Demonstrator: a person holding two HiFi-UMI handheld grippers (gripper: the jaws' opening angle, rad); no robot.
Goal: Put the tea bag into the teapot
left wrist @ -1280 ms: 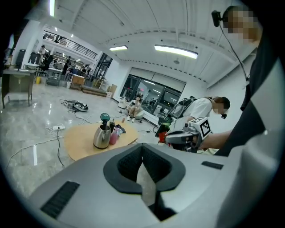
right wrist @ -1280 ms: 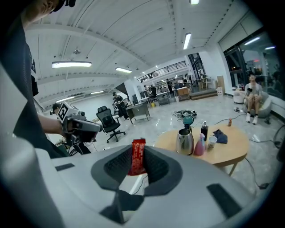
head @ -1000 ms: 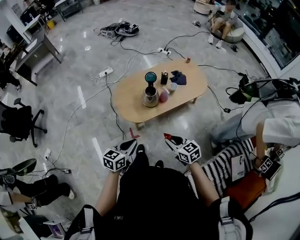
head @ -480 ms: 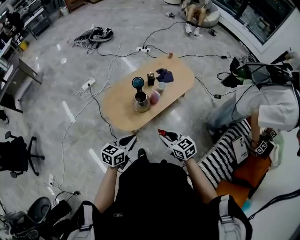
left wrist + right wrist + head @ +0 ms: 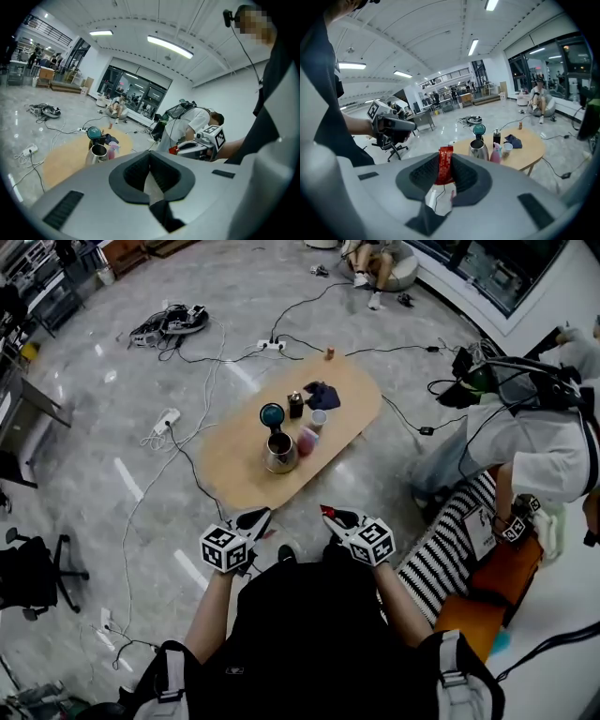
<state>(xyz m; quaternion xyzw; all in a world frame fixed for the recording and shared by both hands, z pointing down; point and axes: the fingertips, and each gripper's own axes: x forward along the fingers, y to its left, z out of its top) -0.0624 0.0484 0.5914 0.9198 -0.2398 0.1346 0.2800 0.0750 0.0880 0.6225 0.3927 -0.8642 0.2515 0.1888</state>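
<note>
The right gripper point(image 5: 444, 172) clamps a red tea bag point(image 5: 445, 164), its print too small to read; the left gripper point(image 5: 150, 174) is closed on nothing. The teapot point(image 5: 279, 454) stands well ahead on the table point(image 5: 234, 470), beside a teal lid point(image 5: 273, 414), pink bottle point(image 5: 307, 440) and cup point(image 5: 319, 418)

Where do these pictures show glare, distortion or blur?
Head view: sharp; light glares in streaks on the glossy floor. Left gripper view: strong fisheye bending, dark corners. Right gripper view: same bending; the tea bag between the jaws is sharp, the teapot clear.
</note>
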